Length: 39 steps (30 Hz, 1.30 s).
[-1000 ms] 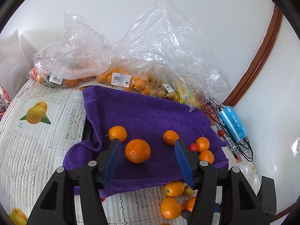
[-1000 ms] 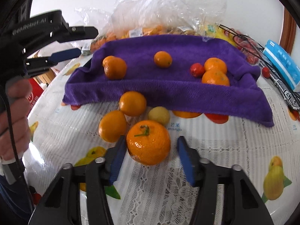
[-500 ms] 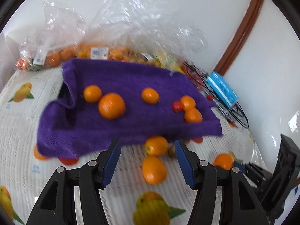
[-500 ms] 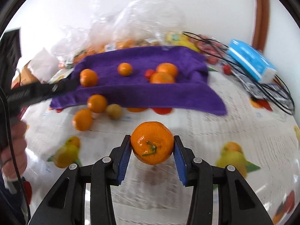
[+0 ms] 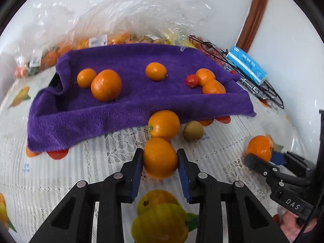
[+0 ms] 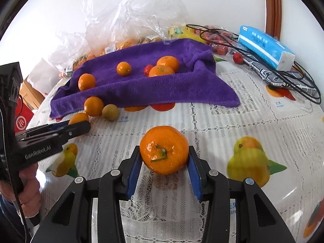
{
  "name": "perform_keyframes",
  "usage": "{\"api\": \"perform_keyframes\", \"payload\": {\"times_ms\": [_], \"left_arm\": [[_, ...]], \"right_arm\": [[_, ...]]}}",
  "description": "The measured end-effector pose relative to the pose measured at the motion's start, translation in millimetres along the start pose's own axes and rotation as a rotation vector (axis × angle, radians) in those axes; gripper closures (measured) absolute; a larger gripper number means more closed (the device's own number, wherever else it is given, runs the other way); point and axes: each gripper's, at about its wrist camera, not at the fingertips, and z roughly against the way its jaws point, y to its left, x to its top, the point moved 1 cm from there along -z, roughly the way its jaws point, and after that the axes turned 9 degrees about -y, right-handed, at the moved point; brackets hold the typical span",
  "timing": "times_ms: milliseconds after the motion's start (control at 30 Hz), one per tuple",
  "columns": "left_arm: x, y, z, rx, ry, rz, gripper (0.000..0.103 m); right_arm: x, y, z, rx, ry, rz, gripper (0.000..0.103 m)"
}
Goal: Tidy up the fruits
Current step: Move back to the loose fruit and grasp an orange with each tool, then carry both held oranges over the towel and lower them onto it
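On the tablecloth just in front of the purple towel [image 5: 131, 105], my left gripper [image 5: 160, 154] is shut on a small smooth orange [image 5: 160, 160]. A second orange [image 5: 164, 124] and a greenish-brown fruit [image 5: 193, 130] lie right behind it. My right gripper [image 6: 164, 150] is shut on a mandarin [image 6: 164, 151] with a green stem, off to the right over the table. The towel [image 6: 162, 89] carries several oranges and one small red fruit [image 5: 191, 80]. Each gripper shows in the other's view: the right gripper [image 5: 261, 160], the left gripper [image 6: 81, 124].
Clear plastic bags [image 5: 113, 26] of fruit stand behind the towel against the wall. A blue tissue pack [image 6: 265, 46] and black cables [image 6: 293, 81] lie at the back right. A hand [image 6: 28, 184] holds the left gripper's handle. The lace cloth bears printed fruit pictures.
My left gripper came down from over the towel to the table in front of it and shut on the small orange. The right gripper shut on the mandarin and carried it right.
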Motion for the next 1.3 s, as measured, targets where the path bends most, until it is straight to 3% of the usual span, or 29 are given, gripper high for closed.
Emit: {"api": "perform_keyframes", "payload": {"times_ms": [133,433,733,1033,1300], "left_arm": [[1,-1,1,0.008,-0.007,-0.014,0.072],[16,19,23,-0.083,-0.083,0.089,0.072],[64,61,33,-0.018,-0.158,0.178,0.072],[107,88,14,0.046,-0.209,0.251,0.072],[82,103,-15,0.048,-0.156,0.282,0.072]], "right_arm": [[-1,0,1,0.004,-0.002,-0.006,0.060],[13,11,4,0.061,-0.018,-0.014,0.060],[83,39,10,0.013,-0.160,0.074,0.060],[145,50,-19,0.033,-0.214,0.069,0.060],[129,33,-56,0.035,-0.188,0.021,0.060]]}}
